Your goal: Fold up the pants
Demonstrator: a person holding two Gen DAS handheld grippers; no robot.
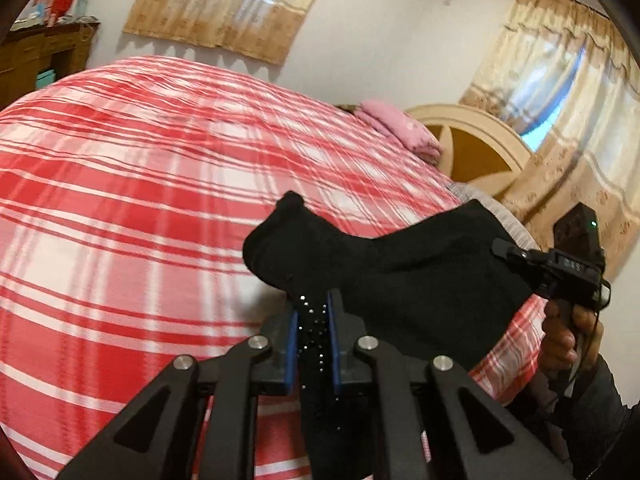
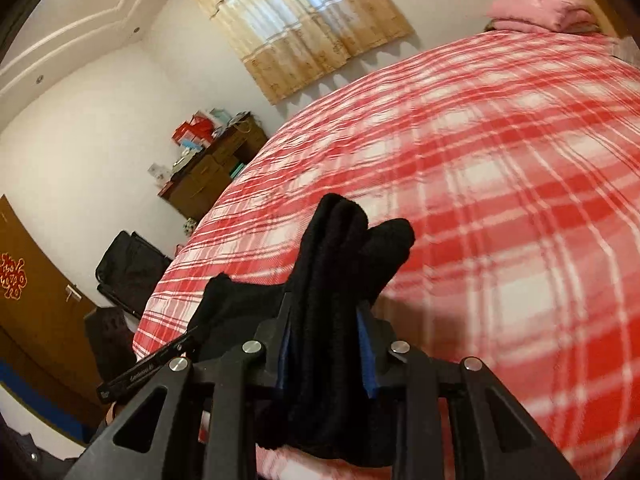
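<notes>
The black pants (image 1: 400, 264) hang in the air above a bed with a red and white plaid cover (image 1: 140, 200). My left gripper (image 1: 314, 332) is shut on a studded edge of the pants. My right gripper (image 2: 326, 328) is shut on a thick bunch of the black pants (image 2: 340, 256), which stick up past the fingers. In the left wrist view the right gripper (image 1: 516, 254) shows at the far right, clamped on the other end of the cloth. In the right wrist view the left gripper's finger (image 2: 160, 360) shows at lower left.
The plaid bed (image 2: 500, 184) fills both views. Folded pink bedding (image 1: 400, 128) lies by the cream headboard (image 1: 472, 140). A brown dresser (image 2: 212, 172) with boxes stands by the far wall, a black bag (image 2: 128, 268) and a brown door (image 2: 36, 308) beside it. Curtained windows (image 2: 308, 12) line the walls.
</notes>
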